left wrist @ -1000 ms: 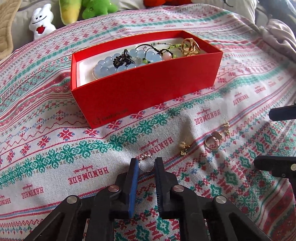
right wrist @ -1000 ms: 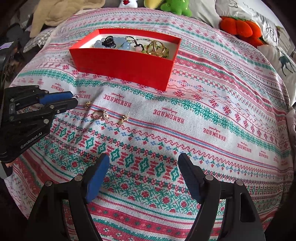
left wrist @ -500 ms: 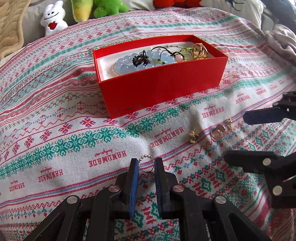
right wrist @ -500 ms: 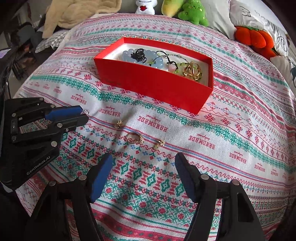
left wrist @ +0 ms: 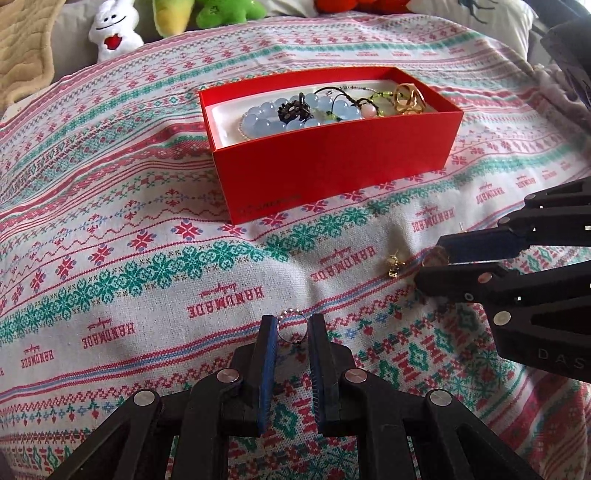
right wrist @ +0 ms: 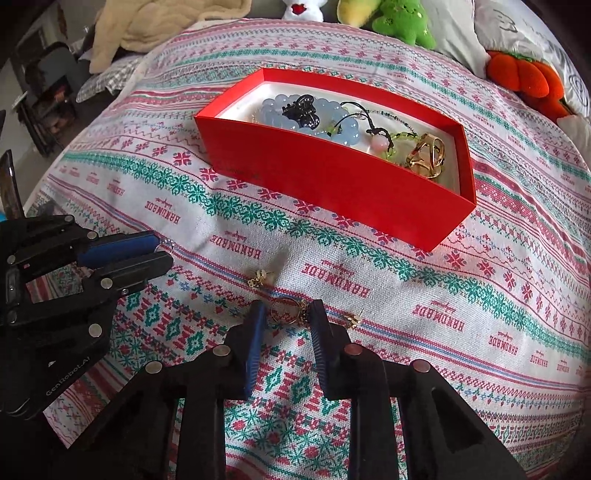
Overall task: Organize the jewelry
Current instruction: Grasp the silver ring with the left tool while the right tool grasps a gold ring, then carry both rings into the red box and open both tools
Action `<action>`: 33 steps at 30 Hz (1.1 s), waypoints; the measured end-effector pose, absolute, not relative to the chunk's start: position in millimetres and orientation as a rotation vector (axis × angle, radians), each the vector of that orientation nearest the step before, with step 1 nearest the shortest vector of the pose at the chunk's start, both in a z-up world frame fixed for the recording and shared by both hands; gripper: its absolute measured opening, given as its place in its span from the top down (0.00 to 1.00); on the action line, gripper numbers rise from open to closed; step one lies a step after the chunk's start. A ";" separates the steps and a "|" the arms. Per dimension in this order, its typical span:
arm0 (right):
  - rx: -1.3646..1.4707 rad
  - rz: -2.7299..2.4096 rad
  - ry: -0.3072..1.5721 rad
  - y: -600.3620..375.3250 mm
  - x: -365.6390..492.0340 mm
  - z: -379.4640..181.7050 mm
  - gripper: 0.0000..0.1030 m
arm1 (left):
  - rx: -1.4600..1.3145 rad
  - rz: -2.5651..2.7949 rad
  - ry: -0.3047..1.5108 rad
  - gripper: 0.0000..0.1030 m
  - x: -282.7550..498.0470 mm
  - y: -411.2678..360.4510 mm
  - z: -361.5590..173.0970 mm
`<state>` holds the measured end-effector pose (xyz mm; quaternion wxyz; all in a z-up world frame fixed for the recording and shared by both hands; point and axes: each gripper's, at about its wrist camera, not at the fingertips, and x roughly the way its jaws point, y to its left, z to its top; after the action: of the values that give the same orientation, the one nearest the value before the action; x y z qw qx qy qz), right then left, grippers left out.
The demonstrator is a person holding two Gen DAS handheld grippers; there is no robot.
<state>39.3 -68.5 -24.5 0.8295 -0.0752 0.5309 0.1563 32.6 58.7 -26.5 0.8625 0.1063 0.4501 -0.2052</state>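
Observation:
A red box (left wrist: 332,162) (right wrist: 332,181) on the patterned cloth holds blue beads (left wrist: 266,118), a black clip (right wrist: 301,109), a green string and gold rings (right wrist: 426,157). My left gripper (left wrist: 292,328) is shut on a small beaded silver ring (left wrist: 291,326) and holds it above the cloth. My right gripper (right wrist: 286,315) has its jaws narrowed around a gold ring (right wrist: 286,314) lying on the cloth; whether the pads touch it is unclear. A gold earring (right wrist: 258,278) (left wrist: 393,264) lies to its left, another (right wrist: 352,319) to its right.
Plush toys (left wrist: 110,29) (right wrist: 404,24) and an orange pumpkin toy (right wrist: 524,79) line the far edge. A beige blanket (right wrist: 147,26) lies at the back left. The left gripper's body (right wrist: 55,295) sits left of the right gripper.
My right gripper has moved forward and left over the gold ring and its jaws have closed in from wide open. My left gripper has lifted back with the beaded ring.

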 end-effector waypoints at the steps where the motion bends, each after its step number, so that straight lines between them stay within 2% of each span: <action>1: -0.160 0.331 1.127 -68.3 39.6 -24.5 0.78 | 0.221 -0.427 0.945 0.89 32.2 58.8 -26.4; 18: -0.111 0.313 1.090 -87.4 37.6 8.6 0.79 | 0.145 -0.381 0.953 0.89 44.4 68.8 -11.6; 33: 0.023 0.285 1.031 -123.8 60.4 49.4 0.79 | 0.116 -0.358 0.872 0.89 73.1 58.4 34.3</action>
<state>60.4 -123.8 49.4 0.8604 0.0110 0.4911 0.1359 73.1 58.4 34.3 0.8893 0.0557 0.4199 -0.1723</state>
